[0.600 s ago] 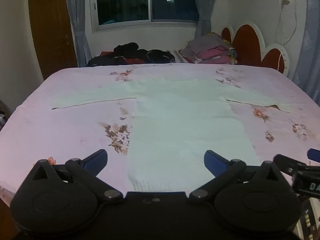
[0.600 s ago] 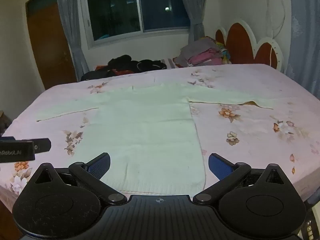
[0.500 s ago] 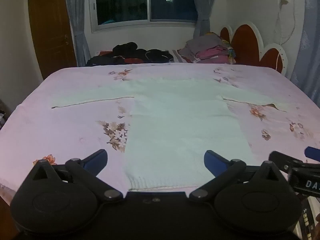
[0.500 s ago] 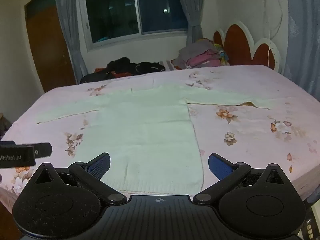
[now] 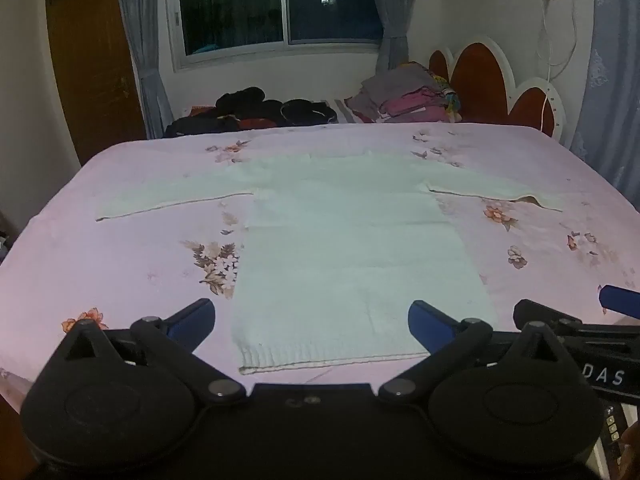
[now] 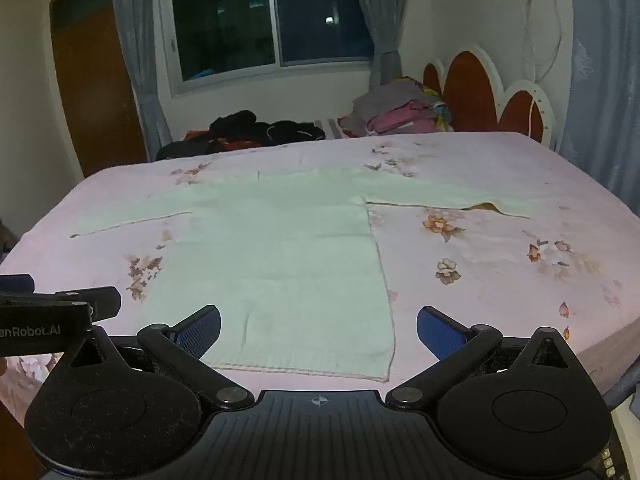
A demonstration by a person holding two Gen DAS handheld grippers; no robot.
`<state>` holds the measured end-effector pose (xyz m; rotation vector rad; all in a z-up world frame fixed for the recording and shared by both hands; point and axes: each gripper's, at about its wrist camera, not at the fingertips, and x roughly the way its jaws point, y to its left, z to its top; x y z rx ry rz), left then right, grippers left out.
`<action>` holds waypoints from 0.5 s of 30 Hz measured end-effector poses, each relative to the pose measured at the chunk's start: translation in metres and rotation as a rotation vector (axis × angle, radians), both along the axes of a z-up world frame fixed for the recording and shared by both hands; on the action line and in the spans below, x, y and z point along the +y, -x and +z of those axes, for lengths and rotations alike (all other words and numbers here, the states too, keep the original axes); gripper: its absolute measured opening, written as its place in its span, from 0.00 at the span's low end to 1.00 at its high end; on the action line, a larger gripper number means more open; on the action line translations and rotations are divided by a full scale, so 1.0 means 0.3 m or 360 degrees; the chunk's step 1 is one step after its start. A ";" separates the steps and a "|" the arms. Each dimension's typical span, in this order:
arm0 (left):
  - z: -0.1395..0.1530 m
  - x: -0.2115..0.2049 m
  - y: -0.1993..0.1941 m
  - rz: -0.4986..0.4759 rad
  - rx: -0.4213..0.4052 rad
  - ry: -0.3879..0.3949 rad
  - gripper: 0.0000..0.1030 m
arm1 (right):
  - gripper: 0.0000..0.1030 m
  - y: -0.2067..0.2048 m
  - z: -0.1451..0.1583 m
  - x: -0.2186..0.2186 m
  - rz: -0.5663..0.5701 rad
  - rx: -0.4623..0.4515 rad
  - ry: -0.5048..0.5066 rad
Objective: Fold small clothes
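A bed (image 5: 120,264) covered by a pale pink sheet printed with scattered flowers carried everything. A pale green sweater (image 5: 352,264) lay flat on the sheet, both sleeves stretched straight out to the sides and its ribbed hem toward the near edge. The cuff of the right-hand sleeve was slightly turned up. Along the far side of the bed sat a heap of dark clothes (image 5: 256,110) and, to its right near the headboard, a stack of folded grey and pink garments (image 5: 404,96).
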<state>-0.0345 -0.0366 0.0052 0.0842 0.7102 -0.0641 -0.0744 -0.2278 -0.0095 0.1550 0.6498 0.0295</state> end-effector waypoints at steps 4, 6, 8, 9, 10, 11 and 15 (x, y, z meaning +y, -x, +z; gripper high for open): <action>0.003 0.000 -0.010 0.0002 0.0010 0.0010 1.00 | 1.00 -0.010 0.009 -0.017 -0.0013 0.0001 -0.0008; 0.004 -0.006 -0.013 0.0005 0.0006 0.0009 1.00 | 1.00 -0.014 0.018 -0.024 -0.0017 -0.0003 -0.0011; 0.007 -0.009 -0.014 0.0006 0.0002 0.0005 1.00 | 1.00 -0.017 0.020 -0.025 -0.0019 -0.0008 -0.0013; 0.009 -0.010 -0.015 0.0007 0.0002 0.0004 1.00 | 1.00 -0.018 0.022 -0.027 -0.0021 -0.0008 -0.0013; 0.010 -0.008 -0.015 0.0004 0.0004 0.0004 1.00 | 1.00 -0.019 0.022 -0.029 -0.0020 -0.0008 -0.0014; 0.009 -0.009 -0.015 0.0007 0.0003 0.0002 1.00 | 1.00 -0.020 0.023 -0.029 -0.0019 -0.0008 -0.0016; 0.007 -0.010 -0.020 0.0016 0.0004 0.0005 1.00 | 1.00 -0.020 0.023 -0.028 -0.0019 -0.0008 -0.0011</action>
